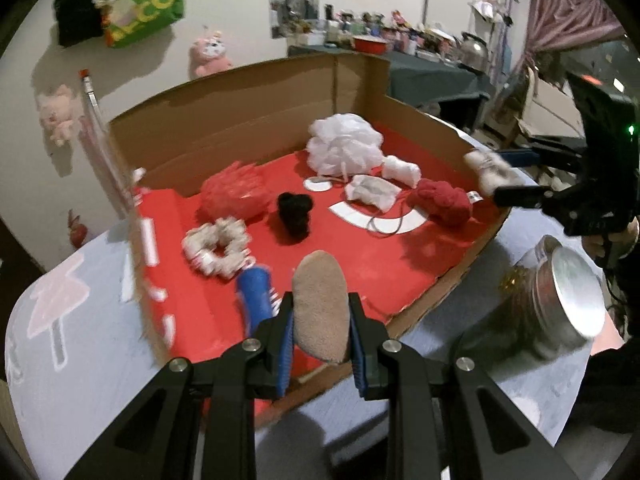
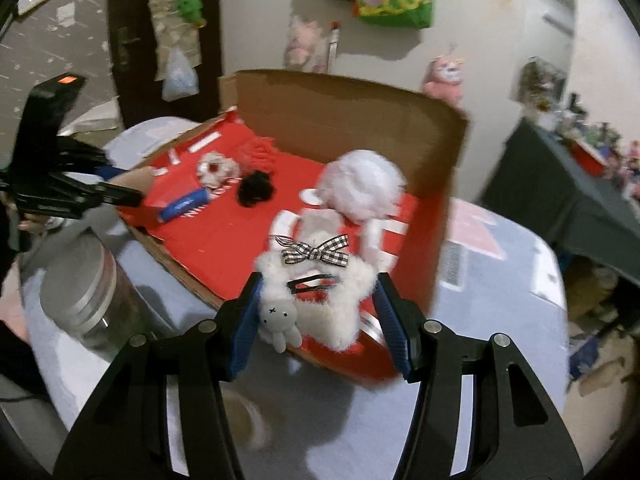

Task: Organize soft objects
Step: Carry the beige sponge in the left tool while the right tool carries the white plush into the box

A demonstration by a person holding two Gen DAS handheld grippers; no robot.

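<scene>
between the left jaws sits a matt, suede-like tan pad (image 1: 320,304); between the right jaws a fluffy white plush star (image 2: 320,300). ahead, the cardboard box (image 1: 248,120) looks rough, its red liner smooth.

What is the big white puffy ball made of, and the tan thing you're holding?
The white ball looks like bunched plastic mesh, a bath pouf: thin, see-through ruffles and a cord. The tan pad in the left gripper looks like a soft, matte, fuzzy fabric or sponge; blur leaves that open.
</scene>
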